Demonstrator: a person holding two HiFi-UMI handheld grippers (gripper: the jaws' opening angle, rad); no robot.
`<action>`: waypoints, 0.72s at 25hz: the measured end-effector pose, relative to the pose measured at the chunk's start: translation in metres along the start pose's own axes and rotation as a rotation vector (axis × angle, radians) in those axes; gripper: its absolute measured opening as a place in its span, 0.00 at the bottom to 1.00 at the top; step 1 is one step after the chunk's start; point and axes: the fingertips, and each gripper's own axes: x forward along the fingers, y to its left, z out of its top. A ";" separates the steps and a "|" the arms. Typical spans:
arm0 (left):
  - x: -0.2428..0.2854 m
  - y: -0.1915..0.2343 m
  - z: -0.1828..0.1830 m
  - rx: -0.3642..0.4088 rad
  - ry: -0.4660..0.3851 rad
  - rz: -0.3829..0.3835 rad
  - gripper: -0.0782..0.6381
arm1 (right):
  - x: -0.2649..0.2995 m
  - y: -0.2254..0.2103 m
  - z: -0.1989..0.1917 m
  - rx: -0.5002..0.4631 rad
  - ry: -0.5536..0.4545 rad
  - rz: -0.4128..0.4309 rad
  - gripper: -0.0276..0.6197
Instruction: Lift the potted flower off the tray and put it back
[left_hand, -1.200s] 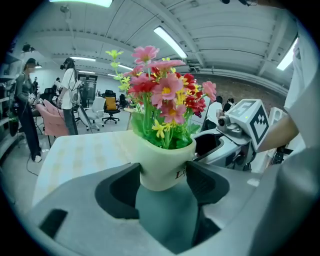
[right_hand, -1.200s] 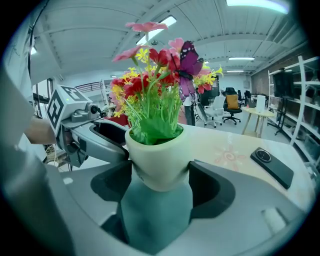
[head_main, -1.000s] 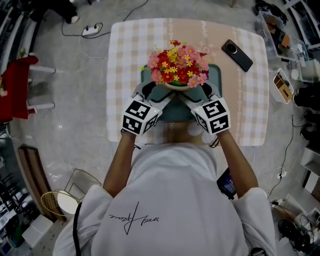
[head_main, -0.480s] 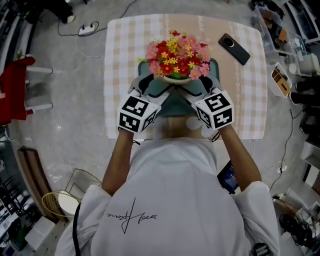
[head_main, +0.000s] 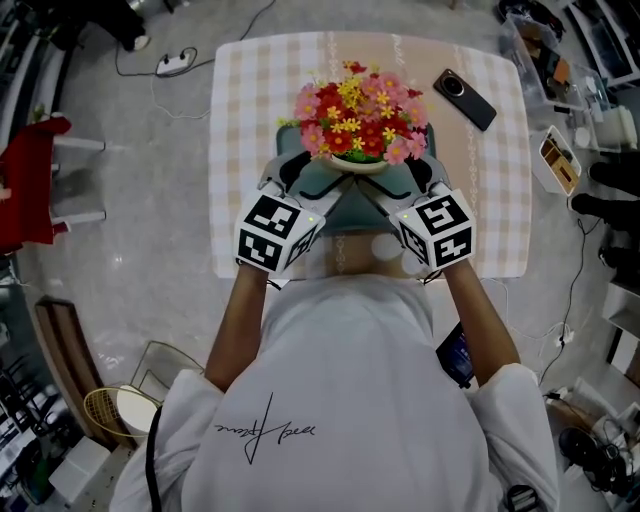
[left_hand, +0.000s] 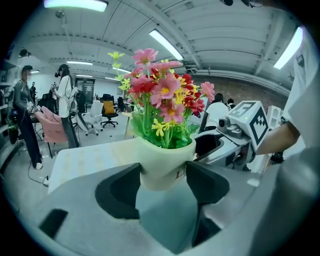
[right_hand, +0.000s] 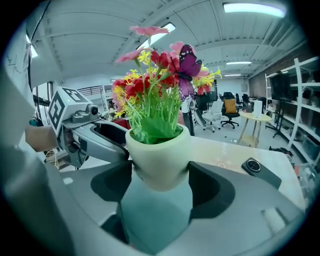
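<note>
Lifting stage, seen from three views. The potted flower (head_main: 360, 125) hangs clear of the teal tray (head_main: 345, 218), carried by both tools at once. The left gripper (head_main: 315, 182) and the right gripper (head_main: 400, 185) close on it from opposite sides.

Grip: in the left gripper view, the dark pads (left_hand: 122, 192) stand wide apart and press on the two flanks of the cream pot (left_hand: 165, 167). The right gripper view shows the same hold on the pot's other side, with teal tray surface visible below the pot's rounded base. Neither claw is empty. Each is spread about as wide as the pot and bears on it.

Change: against the head views of the last second, the blooms read slightly larger and nearer the camera, and both marker cubes have come up with them. The hold looks the same throughout, so the pot has been rising, upright and level.

Meaning for the task (a judgement, not an observation): the lift-off appears achieved, and what remains is the return. The pot hangs directly over the tray, so a straight descent should seat it. Both hands would need to sink together to keep the bunch from tipping. The phone (head_main: 470, 98) on the checked table (head_main: 500, 200) lies well apart.
</note>
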 end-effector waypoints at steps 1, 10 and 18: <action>-0.001 -0.001 0.001 0.005 0.002 0.000 0.51 | -0.001 0.001 0.001 -0.012 0.001 -0.007 0.60; -0.020 -0.010 0.003 -0.083 -0.027 -0.031 0.51 | -0.016 0.018 0.013 -0.054 -0.006 -0.018 0.59; -0.035 -0.013 0.014 -0.050 -0.041 -0.015 0.51 | -0.024 0.027 0.023 -0.037 -0.045 -0.012 0.59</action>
